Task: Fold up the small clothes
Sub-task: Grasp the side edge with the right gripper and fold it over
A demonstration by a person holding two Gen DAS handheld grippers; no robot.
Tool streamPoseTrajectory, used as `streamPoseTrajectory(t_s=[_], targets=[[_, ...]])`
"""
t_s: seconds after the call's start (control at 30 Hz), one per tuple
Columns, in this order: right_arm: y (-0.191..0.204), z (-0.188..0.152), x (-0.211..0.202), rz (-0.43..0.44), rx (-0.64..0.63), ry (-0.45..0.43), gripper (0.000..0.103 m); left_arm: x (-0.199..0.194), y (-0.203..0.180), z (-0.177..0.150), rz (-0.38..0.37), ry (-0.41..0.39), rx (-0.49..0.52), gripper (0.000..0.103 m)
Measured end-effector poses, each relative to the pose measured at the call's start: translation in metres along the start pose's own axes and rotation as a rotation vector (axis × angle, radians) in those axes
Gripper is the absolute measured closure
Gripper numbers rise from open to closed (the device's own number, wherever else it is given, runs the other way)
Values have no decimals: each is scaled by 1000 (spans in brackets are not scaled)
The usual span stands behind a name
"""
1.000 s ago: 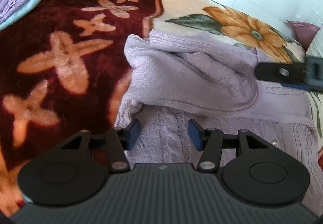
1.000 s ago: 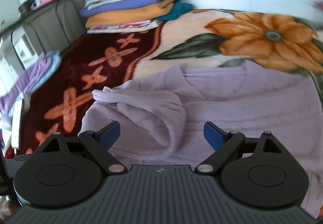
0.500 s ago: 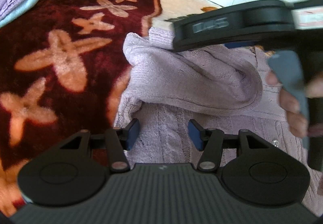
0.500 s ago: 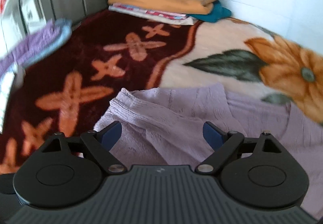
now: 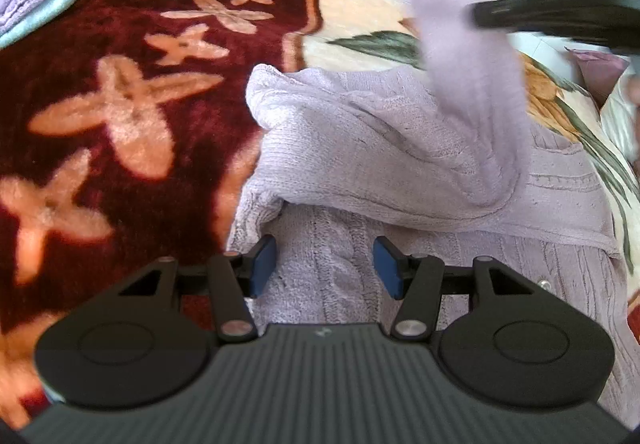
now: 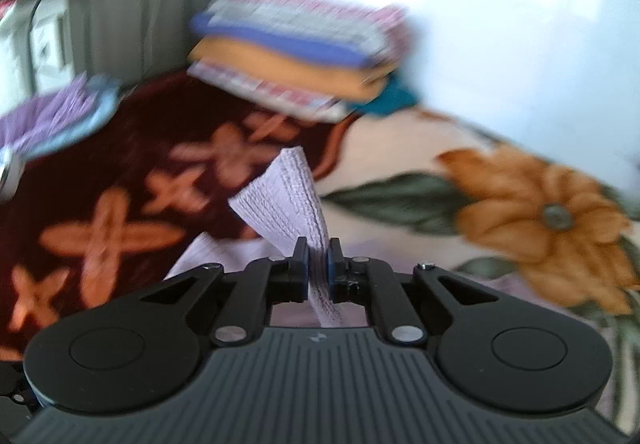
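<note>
A lilac knitted sweater (image 5: 360,148) lies partly folded on a floral blanket. My left gripper (image 5: 324,264) is open and empty, low over the sweater's lower part. My right gripper (image 6: 318,264) is shut on the sweater's sleeve (image 6: 288,200), whose ribbed end sticks up between the fingers. In the left wrist view the lifted sleeve (image 5: 468,56) rises, blurred, from the sweater to the right gripper's body (image 5: 560,4) at the upper right.
The blanket is dark red with orange crosses (image 5: 120,108) on the left and cream with an orange flower (image 6: 552,220) on the right. A stack of folded clothes (image 6: 296,56) sits at the far edge. A lilac and blue pile (image 5: 32,0) lies far left.
My right gripper has shut on the sweater's sleeve and lifted it up and to the right. My left gripper has stayed open in place.
</note>
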State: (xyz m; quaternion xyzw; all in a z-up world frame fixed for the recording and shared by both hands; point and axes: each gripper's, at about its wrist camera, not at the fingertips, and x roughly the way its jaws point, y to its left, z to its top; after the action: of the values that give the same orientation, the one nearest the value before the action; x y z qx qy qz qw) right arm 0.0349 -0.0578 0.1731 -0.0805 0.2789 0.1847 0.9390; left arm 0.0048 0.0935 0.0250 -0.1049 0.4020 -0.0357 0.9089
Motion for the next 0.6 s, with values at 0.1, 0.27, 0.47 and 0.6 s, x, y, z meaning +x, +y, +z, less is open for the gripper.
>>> streamPoseTrajectory(t_s=[0.1, 0.27, 0.47, 0.6], targets=[[-38, -2, -26, -74, 74, -56, 95, 0, 0, 0, 4, 0, -2, 47], [-103, -29, -64, -189, 227, -90, 95, 0, -1, 1, 13, 3, -2, 47], [-156, -104, -68, -208, 384, 28, 94, 1, -6, 0, 40, 7, 17, 47], [-181, -162, -57, -170, 560, 163, 89, -4, -9, 1, 52, 11, 24, 47]])
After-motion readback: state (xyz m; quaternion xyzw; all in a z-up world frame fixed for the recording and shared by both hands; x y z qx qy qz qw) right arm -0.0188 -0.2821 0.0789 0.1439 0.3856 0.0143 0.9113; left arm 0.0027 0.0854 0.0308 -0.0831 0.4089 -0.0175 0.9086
